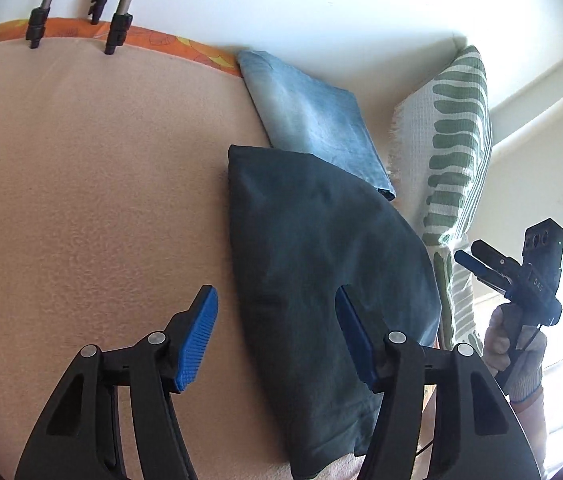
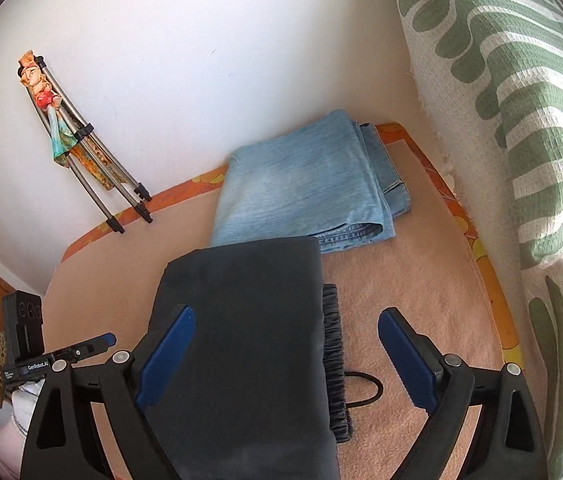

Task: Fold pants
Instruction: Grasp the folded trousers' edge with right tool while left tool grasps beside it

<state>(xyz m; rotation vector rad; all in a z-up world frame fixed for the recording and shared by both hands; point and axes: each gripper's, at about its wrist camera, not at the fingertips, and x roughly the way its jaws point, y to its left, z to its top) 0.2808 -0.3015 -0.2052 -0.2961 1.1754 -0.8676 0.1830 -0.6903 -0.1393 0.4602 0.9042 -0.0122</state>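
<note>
Both my grippers hang open over the folded dark pants.

My left gripper [image 1: 277,334] has its jaws apart, pads clear of the cloth; my right gripper [image 2: 286,354] gapes wide, nothing pinched. The dark pants [image 2: 241,328] lie folded at frame centre on the peach blanket [image 2: 409,280], waistband at their right edge. Folded blue jeans [image 2: 301,184] sit above them, partly under their top edge; a green-patterned cushion [image 2: 521,120] fills the right side.

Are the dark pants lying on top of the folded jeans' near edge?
Yes: in the right wrist view the dark pants overlap the near edge of the folded jeans, hiding part of it.
</note>
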